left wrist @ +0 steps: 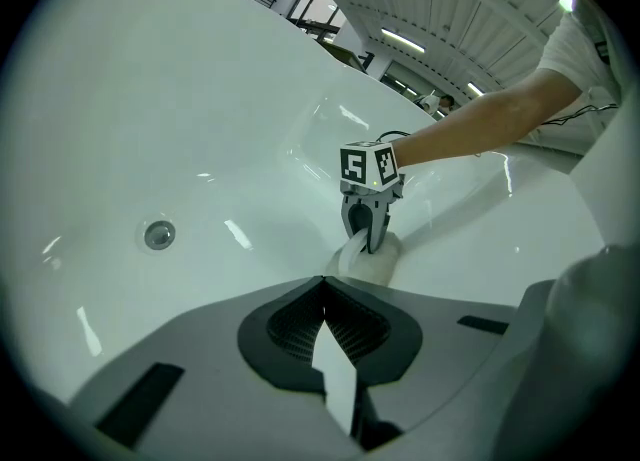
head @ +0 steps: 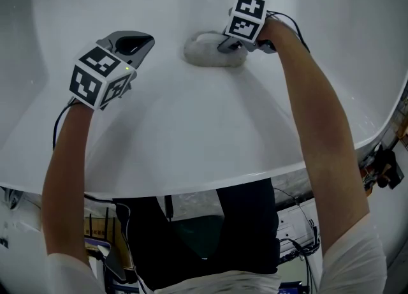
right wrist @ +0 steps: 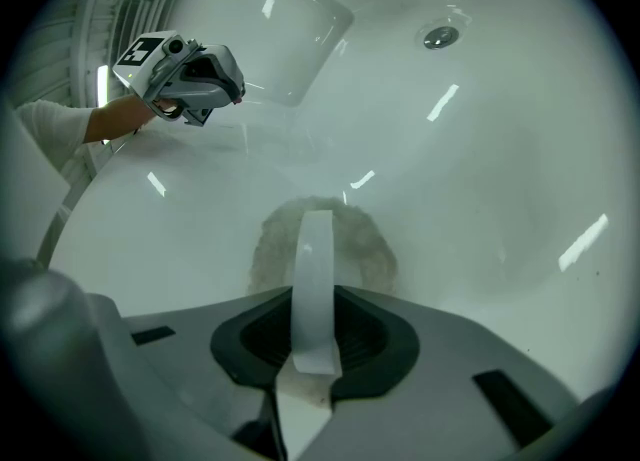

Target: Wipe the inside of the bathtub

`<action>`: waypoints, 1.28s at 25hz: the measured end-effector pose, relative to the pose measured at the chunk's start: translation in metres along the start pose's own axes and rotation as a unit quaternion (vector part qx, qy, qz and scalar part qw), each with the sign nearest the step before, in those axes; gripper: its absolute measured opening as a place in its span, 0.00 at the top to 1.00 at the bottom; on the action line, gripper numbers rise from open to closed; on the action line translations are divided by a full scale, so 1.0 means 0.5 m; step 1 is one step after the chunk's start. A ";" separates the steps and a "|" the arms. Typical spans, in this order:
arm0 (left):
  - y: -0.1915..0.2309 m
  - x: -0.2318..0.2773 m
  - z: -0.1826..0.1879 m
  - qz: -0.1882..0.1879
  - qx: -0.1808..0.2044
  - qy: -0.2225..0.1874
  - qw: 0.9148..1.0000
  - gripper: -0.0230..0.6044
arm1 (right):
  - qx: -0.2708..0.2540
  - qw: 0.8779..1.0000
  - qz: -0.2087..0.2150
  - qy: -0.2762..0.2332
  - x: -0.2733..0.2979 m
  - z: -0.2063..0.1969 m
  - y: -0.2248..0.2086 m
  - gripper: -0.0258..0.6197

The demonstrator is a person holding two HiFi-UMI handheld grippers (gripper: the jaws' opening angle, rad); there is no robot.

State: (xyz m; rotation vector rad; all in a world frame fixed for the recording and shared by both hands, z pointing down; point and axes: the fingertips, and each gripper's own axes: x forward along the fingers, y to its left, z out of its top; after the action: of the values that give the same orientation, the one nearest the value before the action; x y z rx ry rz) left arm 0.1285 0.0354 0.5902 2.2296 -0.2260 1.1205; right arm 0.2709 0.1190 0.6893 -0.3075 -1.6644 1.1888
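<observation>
- My right gripper [head: 224,46]: clamped on a grey-white cloth [head: 203,51], which was pressed flat on the bathtub [head: 191,127] inner wall just beyond its jaws.
- My left gripper [head: 135,45]: jaws closed together, nothing between them (cloth ahead, to its right).
- Drain [left wrist: 159,235]: ahead-left of my left gripper.

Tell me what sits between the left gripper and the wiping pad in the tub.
Nothing. The head view shows only bare white bathtub surface between the left gripper and the wiping pad, which the right gripper holds.
</observation>
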 end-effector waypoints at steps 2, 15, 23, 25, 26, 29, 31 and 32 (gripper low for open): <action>-0.002 -0.011 0.005 -0.001 -0.001 -0.002 1.000 0.94 | -0.002 1.000 0.001 0.003 -0.003 0.008 0.010 0.82; 0.000 -0.090 0.055 0.018 -0.005 -0.006 1.000 0.94 | -0.018 1.000 -0.003 0.006 -0.046 0.042 0.054 0.82; 0.078 -0.184 -0.061 0.026 -0.020 -0.019 0.999 0.94 | -0.032 0.999 0.002 0.022 0.052 0.196 0.095 0.82; 0.110 -0.210 -0.107 0.026 -0.023 -0.020 0.999 0.94 | -0.033 0.999 0.003 0.026 0.087 0.248 0.098 0.82; 0.120 -0.216 -0.120 0.026 -0.025 -0.021 0.999 0.94 | -0.033 0.999 0.004 0.028 0.097 0.263 0.096 0.82; 0.137 -0.239 -0.142 0.027 -0.030 -0.024 0.999 0.94 | -0.032 0.999 0.002 0.032 0.110 0.290 0.102 0.82; 0.143 -0.264 -0.153 0.030 -0.033 -0.027 0.999 0.94 | -0.032 0.999 -0.002 0.035 0.112 0.308 0.117 0.82; 0.145 -0.275 -0.157 0.031 -0.034 -0.028 0.999 0.94 | -0.033 0.999 -0.004 0.036 0.113 0.317 0.123 0.82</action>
State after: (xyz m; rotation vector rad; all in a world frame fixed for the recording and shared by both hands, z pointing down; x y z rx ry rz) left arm -0.0396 0.0088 0.5521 2.2090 -0.3547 1.0673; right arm 0.0935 0.0996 0.6736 -0.3797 -1.6423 1.1057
